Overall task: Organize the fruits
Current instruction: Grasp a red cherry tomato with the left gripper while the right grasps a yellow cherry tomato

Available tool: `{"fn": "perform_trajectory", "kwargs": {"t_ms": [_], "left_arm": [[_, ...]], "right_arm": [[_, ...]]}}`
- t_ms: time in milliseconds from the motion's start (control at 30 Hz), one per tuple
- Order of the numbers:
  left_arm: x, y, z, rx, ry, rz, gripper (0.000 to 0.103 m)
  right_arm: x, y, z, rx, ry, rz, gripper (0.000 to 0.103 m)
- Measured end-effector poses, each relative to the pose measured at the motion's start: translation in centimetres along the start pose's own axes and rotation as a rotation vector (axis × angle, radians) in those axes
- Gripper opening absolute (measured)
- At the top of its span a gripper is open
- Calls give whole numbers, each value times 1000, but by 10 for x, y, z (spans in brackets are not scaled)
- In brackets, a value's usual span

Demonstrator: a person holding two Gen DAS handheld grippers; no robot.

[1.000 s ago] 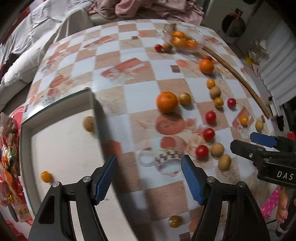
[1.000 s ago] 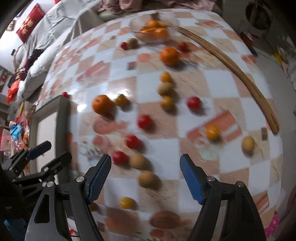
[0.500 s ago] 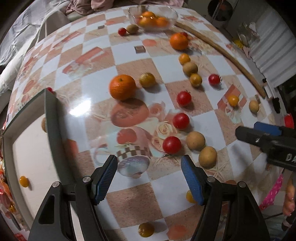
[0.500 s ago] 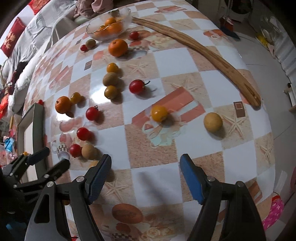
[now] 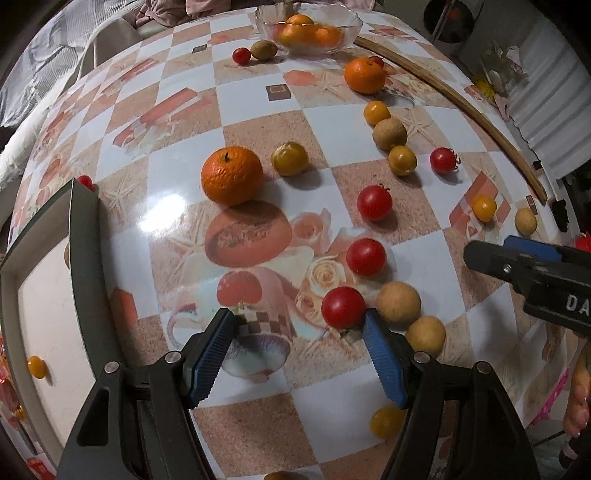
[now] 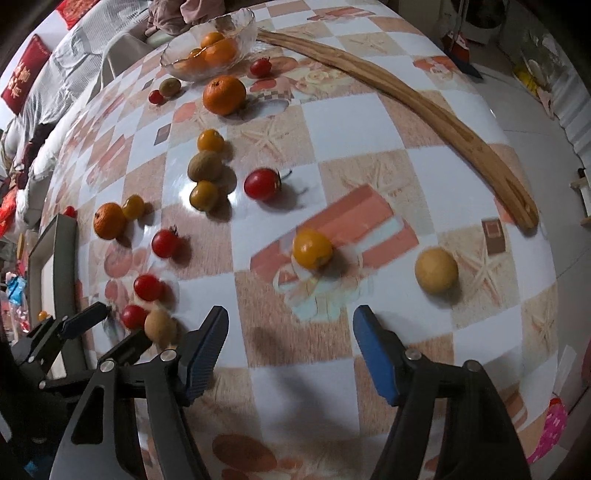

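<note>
Overhead, both wrist views look steeply down on a round tabletop (image 5: 255, 99) with a checked, glossy cover.

Left hand-held gripper (image 5: 299, 354): jaws spread, nothing between the blue pads. A red cherry tomato (image 5: 343, 307) sits just beside the tip of its right finger; whether they touch I cannot tell. Two tan round fruits (image 5: 399, 303) lie close behind that finger. Two more red tomatoes (image 5: 366, 257) stand further up the cloth.

Right hand-held gripper (image 6: 290, 350): jaws closing, only bare cloth between them. A yellow-orange small fruit (image 6: 312, 248) lies ahead of the gap, apart from both pads. A pale yellow round fruit (image 6: 436, 270) sits off to the right.

Fruits scattered loose across the cloth: a large mandarin (image 5: 232, 175) with a yellowish tomato (image 5: 290, 158) beside it, a second mandarin (image 5: 364, 75) near the far edge, and a short line of small orange and brown fruits (image 5: 390, 133).

Glass bowl (image 5: 308, 27) at the far edge holds several oranges.

Tray with a dark rim (image 5: 83, 236) at the left edge; one small orange fruit (image 5: 36, 366) lies on its pale floor.

Curved wooden strip (image 6: 417, 103) runs along the right rim.
</note>
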State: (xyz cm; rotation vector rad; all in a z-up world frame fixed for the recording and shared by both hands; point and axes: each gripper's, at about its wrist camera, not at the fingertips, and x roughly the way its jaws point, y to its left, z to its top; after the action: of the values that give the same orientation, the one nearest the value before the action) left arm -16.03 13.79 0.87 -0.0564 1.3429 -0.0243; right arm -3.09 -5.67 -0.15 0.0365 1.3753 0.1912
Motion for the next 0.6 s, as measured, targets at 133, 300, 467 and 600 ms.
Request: {"fn": "perform_trajectory", "kwargs": {"t_ms": [133, 300, 467, 600], "left_arm": [[1, 1, 1, -15, -7, 9, 72], [0, 1, 3, -26, -4, 26, 72], [0, -4, 5, -31, 4, 49, 61], [-4, -2, 1, -48, 6, 53, 47]], "right_arm": [[4, 3, 10, -27, -24, -30, 73], [7, 7, 22, -55, -52, -68, 64], [5, 8, 25, -77, -58, -96, 40], [4, 4, 24, -78, -63, -107, 29]]}}
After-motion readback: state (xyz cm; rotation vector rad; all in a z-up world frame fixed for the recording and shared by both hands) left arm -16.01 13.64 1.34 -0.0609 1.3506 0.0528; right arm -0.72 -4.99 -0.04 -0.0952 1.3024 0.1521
